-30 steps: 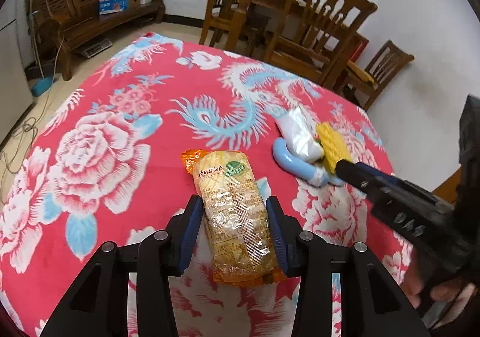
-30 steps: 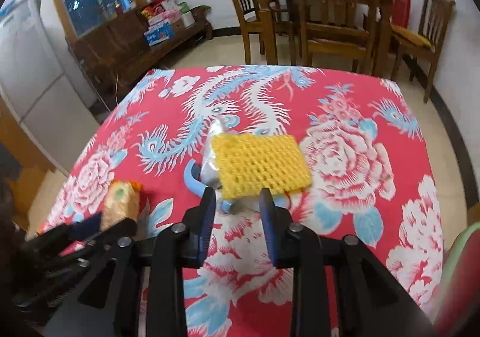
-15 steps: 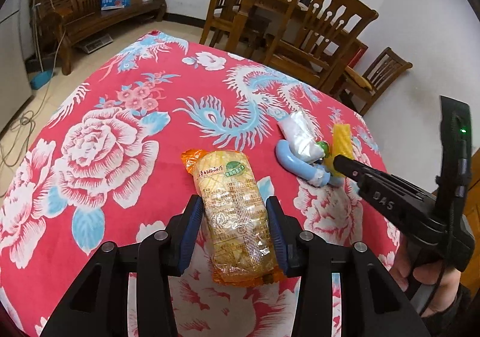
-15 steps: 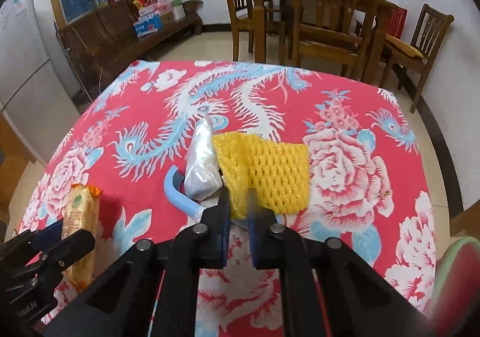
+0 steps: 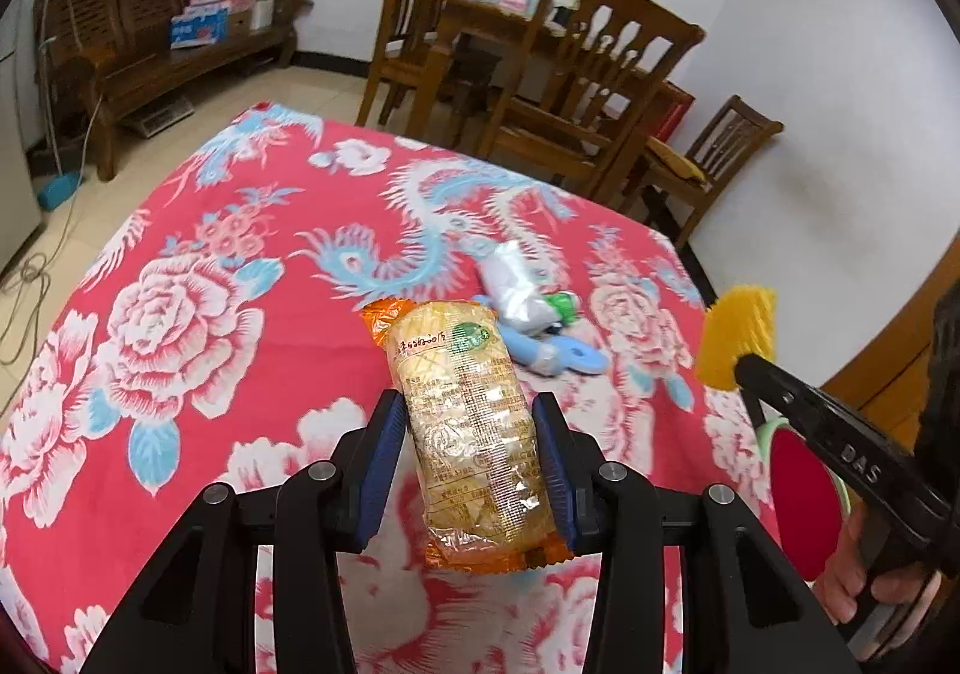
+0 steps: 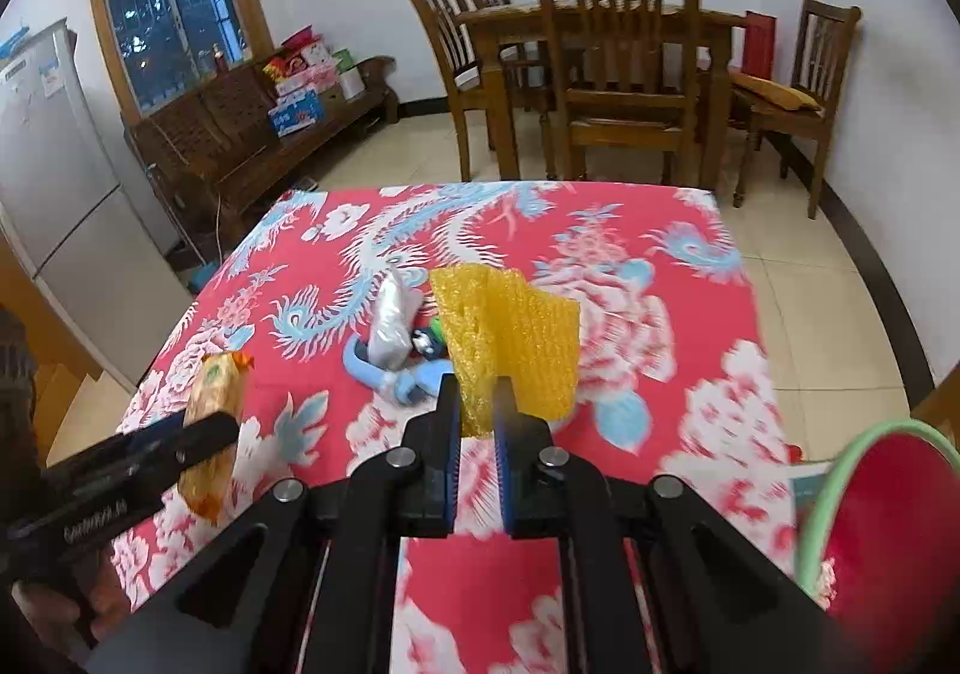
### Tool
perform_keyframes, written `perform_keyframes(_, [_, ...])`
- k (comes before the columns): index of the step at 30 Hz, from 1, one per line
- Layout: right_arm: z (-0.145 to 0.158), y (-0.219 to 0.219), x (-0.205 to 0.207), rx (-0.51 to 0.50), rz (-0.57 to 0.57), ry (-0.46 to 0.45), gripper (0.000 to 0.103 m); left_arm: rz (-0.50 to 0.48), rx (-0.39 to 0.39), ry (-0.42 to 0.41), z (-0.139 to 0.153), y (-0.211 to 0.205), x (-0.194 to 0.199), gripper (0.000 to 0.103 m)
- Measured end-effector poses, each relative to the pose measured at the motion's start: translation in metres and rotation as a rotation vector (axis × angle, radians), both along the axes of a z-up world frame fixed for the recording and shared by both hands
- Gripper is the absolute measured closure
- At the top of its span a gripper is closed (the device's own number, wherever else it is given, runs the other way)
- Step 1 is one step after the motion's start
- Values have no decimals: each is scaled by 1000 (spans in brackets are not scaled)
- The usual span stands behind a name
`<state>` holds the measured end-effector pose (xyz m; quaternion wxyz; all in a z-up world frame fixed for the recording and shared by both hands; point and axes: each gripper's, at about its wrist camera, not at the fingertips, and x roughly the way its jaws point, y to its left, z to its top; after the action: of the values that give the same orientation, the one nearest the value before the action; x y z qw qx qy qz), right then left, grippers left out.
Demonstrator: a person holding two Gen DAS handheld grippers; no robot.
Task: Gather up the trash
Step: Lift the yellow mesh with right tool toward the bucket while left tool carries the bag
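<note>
Right gripper (image 6: 477,404): jaws clamped on the near edge of the yellow foam net (image 6: 510,338), pinching the sleeve flat so the rest stands up above the pads, centre of the right wrist frame. We judge the thin edge grip is chosen because the net is soft and would collapse under any wider hold. In the left wrist view the same net (image 5: 737,335) shows at the right edge, clear of the cloth.

Left gripper (image 5: 474,458): jaws partly apart but pressed on both long sides of the snack packet (image 5: 474,422), held lengthwise along the fingers, lower centre of the frame. It reads as lifted off the worktop (image 5: 180,314). A side grip suits a long crinkly pack; the ends stay free.

Remaining trash lies mid-frame on the red flowered cloth: a white crumpled wrapper (image 5: 516,284) resting on a light blue plastic piece (image 5: 558,356), with a small green scrap (image 5: 561,305) beside them.

A red bin with a green rim (image 6: 888,512) sits at the lower right of the right wrist frame, probably the drop point.

Writing: handwritten red characters and a green round label on the packet, too small to read. White letters "DAS" on the right gripper's body; the lettering on the left one is blurred.
</note>
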<state>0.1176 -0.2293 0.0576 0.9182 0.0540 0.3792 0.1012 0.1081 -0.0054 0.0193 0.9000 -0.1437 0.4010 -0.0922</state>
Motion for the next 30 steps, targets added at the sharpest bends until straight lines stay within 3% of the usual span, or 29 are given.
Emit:
perform_keyframes(11, [13, -67, -60, 60, -112, -23, 91, -106, -6, -6, 13, -39, -12, 58])
perform_keyframes(30, [13, -201, -152, 130, -458, -57, 91, -296, -31, -19, 31, -119, -25, 58])
